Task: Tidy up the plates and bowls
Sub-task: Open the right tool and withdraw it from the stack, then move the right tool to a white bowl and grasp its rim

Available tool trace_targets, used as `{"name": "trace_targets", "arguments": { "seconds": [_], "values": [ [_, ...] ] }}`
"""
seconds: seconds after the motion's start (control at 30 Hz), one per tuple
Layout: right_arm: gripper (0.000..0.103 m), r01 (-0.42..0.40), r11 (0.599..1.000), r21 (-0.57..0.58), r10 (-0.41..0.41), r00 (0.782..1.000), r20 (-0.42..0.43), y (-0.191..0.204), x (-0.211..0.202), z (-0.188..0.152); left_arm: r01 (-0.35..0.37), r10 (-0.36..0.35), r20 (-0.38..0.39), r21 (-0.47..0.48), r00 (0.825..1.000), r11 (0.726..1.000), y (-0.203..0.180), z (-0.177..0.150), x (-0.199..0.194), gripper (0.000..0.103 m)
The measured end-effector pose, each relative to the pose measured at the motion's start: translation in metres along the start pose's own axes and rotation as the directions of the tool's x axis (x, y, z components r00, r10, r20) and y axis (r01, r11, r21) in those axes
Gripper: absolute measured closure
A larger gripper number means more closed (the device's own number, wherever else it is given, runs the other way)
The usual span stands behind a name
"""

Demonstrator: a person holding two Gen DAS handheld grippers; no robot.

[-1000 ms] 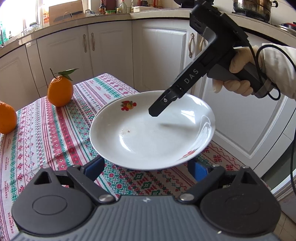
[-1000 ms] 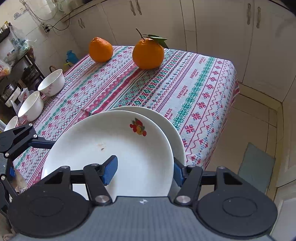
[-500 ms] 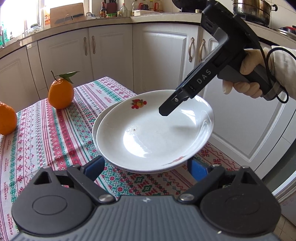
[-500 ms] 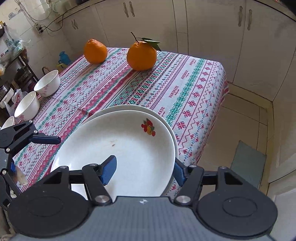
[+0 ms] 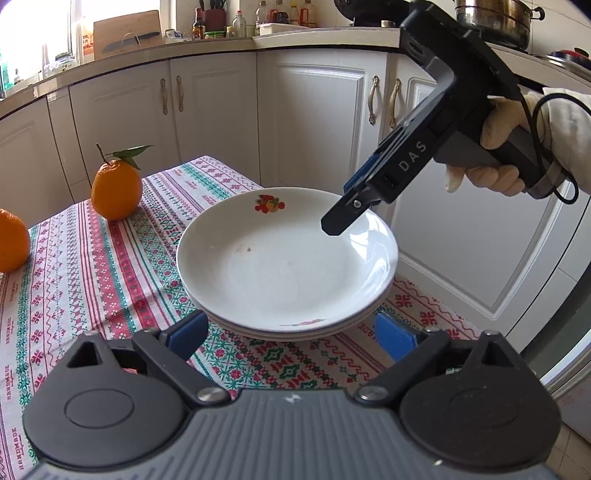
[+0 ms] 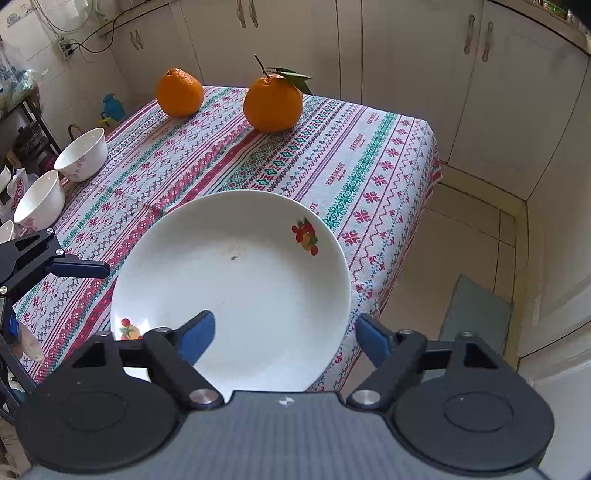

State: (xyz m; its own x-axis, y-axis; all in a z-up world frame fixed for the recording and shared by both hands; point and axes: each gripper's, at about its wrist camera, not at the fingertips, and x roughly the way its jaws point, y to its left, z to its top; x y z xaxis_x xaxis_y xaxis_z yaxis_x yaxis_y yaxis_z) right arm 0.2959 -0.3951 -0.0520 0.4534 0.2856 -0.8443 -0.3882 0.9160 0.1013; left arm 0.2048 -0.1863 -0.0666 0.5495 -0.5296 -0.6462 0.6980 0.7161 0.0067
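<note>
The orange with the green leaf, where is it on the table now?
The orange with the leaf stands on the striped tablecloth near the far edge, right of the plain orange and beyond the stacked plates in the right wrist view.

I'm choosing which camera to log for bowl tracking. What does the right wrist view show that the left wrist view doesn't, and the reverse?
Only the right wrist view shows the white bowls at the table's left edge and the floor mat. Only the left wrist view shows the countertop, the pot and the gloved hand holding the right gripper. Both show the stacked plates, two oranges and the tablecloth.
</note>
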Motion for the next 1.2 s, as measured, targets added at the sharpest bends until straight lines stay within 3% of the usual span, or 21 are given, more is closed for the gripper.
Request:
{"name": "trace_targets", "arguments": {
  "seconds": [0.07,0.33,0.5,0.67,0.93,1.2],
  "values": [
    [0.000,0.035,0.999,-0.023,-0.034,0.999,0.035,0.010,-0.007,0.001,0.000,0.000,0.008,-0.001,1.000,1.000,0.000,0.000,-0.003,0.005],
    [0.000,0.125,0.991,-0.048,-0.118,0.985,0.127,0.064,-0.022,-0.001,-0.024,0.025,0.054,-0.029,0.998,0.999,0.007,-0.004,-0.030,0.004],
    [0.000,0.192,0.979,-0.074,-0.173,0.963,0.208,0.115,-0.033,-0.006,-0.097,0.100,0.093,-0.038,0.991,0.995,0.017,-0.015,-0.064,0.004],
    [0.000,0.196,0.976,-0.097,-0.162,0.945,0.283,0.165,-0.037,-0.010,-0.170,0.175,0.101,-0.056,0.979,0.984,0.035,-0.038,-0.106,0.003],
    [0.000,0.169,0.978,-0.121,-0.123,0.940,0.319,0.234,-0.014,-0.011,-0.264,0.268,0.075,-0.054,0.960,0.963,0.068,-0.081,-0.166,0.003],
    [0.000,0.119,0.974,-0.192,-0.044,0.933,0.357,0.302,0.000,0.008,-0.389,0.390,0.036,-0.024,0.920,0.921,0.102,-0.134,-0.221,0.003]
  ]
}}
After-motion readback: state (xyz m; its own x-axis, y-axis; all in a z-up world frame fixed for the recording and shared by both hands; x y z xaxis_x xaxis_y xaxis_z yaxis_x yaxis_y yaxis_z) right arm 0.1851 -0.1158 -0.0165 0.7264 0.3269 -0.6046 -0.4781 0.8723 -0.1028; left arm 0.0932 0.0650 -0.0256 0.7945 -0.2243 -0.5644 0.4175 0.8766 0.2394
